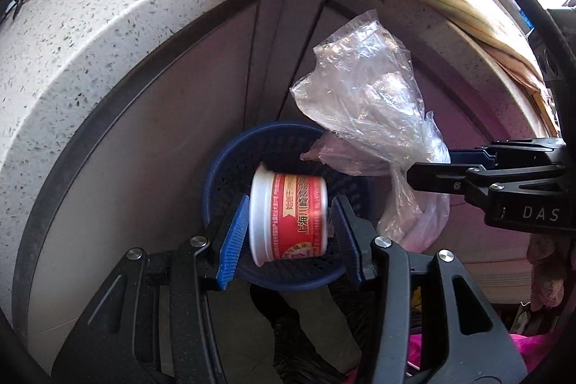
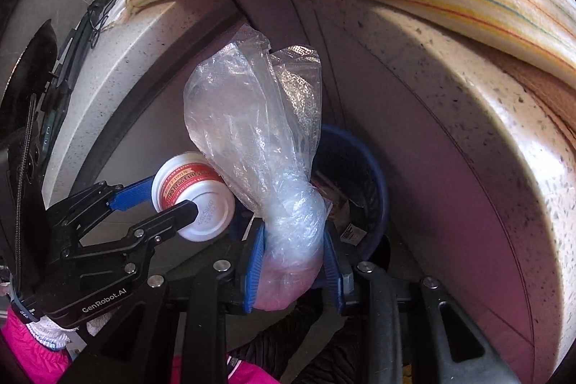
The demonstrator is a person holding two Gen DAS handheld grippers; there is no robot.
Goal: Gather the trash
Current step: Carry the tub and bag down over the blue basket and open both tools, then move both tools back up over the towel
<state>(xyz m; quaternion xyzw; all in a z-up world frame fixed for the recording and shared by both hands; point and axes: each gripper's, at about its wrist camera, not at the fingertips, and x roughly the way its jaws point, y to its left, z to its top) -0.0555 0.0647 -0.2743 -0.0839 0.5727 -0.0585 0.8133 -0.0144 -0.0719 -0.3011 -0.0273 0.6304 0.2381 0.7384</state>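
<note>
below both my grippers sits the blue bin point(image 1: 230, 168), some wrappers already in it. my right gripper point(image 2: 293, 261) is clamped on the twisted neck of the clear plastic bag point(image 2: 252, 132), which stands up ahead of the fingers. my left gripper point(image 1: 289, 233) squeezes the red-and-white tub point(image 1: 288, 215) right over the bin's mouth. both pieces look collected; dropping them in is left.

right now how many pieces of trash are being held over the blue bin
2. A red and white tub sits in the left gripper, and a clear plastic bag in the right gripper. Both hang above the bin; its inside is partly hidden.
</note>
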